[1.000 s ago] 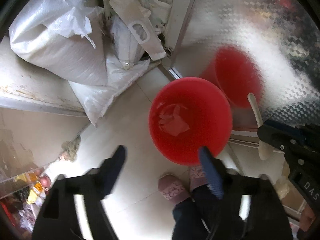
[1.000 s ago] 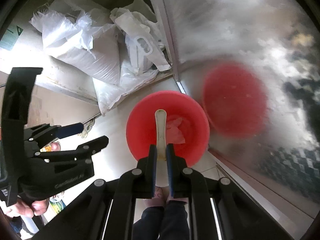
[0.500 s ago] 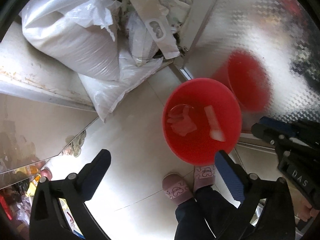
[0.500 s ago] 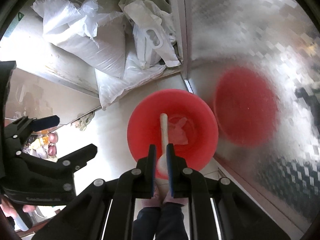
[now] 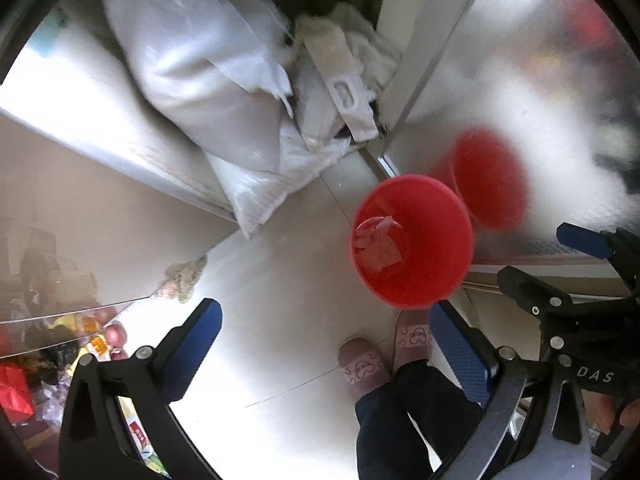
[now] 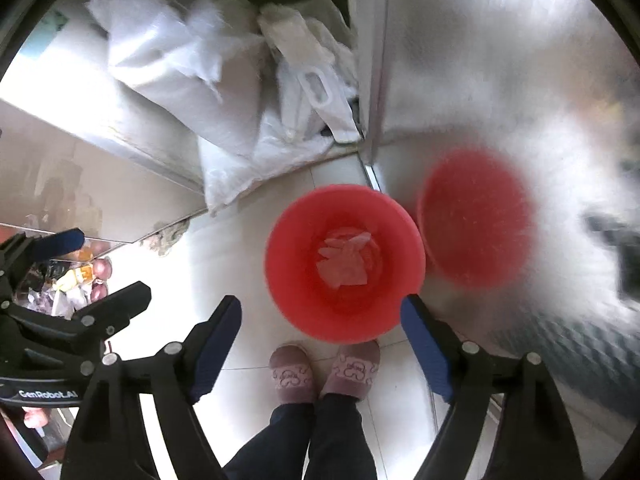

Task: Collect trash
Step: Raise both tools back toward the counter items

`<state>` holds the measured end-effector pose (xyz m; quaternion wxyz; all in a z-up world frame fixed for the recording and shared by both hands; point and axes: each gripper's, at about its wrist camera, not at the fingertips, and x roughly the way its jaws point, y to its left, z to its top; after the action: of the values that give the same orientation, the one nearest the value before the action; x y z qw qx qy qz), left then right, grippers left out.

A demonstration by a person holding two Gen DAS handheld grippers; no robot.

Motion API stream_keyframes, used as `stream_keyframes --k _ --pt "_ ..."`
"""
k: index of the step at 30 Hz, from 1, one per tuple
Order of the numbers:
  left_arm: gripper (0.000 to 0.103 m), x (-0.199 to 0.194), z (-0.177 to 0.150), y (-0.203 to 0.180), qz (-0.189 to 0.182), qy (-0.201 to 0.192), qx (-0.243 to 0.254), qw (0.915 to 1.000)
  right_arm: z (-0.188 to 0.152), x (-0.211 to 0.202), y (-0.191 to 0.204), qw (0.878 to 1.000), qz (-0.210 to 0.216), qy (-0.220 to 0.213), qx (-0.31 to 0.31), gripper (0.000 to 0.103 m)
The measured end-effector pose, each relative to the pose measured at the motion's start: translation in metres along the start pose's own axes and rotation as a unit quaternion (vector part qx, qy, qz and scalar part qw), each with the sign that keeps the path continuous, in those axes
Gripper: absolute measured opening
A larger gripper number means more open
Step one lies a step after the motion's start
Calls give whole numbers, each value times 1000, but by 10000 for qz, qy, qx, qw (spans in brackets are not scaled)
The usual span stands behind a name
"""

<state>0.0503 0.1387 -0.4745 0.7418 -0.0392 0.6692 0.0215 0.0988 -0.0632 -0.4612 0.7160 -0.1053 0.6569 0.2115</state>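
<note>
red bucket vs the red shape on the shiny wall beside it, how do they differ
The red bucket stands on the floor, sharp-edged, with crumpled paper inside. The red shape is its blurred reflection in the shiny wall, with no contents visible. Both are round and red.

Pale tiled floor [image 6: 224, 264], shiny patterned metal panel [image 6: 500, 60], white sacks [image 5: 192, 92] piled in the corner.

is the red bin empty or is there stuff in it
Not empty. The red bin stands upright on the floor, with crumpled pale wrappers lying at its bottom. How full beyond that, cannot tell.
</note>
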Motion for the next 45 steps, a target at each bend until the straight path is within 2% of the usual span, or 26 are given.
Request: stream_keyframes --k 7,14,17,21,23,28,34,40,45 --pt "103 -112 -13 17 -209 -190 -66 9996 -5 -108 25 9997 112 -221 -1 100" --pt "103 -212 -19 21 -555 -557 -35 9969 -11 -211 49 9983 -15 -510 -288 101" --pt "103 -244 -18 19 -671 -638 76 9957 -13 -245 56 9973 -79 -636 -367 101" --pt "103 -283 -10 21 -817 -949 7 9921 -13 -282 57 9954 -225 -871 -339 101" --pt "103 -300 -4 21 -871 -1069 20 9904 -11 -295 54 9949 -216 -946 -292 101" --pt "103 -334 12 9 -717 -1341 335 9878 -4 -329 44 9916 -304 -1251 -108 101" --pt "103 -365 34 -11 -952 -1513 509 9826 -3 -359 30 9875 -377 -1525 105 101" --pt "103 -386 64 -41 -924 -1702 942 9765 8 -391 16 9811 -532 -1834 328 101" --pt "103 -394 96 -55 -1032 -1732 1019 9742 27 -406 -6 9756 -551 -2055 537 101"
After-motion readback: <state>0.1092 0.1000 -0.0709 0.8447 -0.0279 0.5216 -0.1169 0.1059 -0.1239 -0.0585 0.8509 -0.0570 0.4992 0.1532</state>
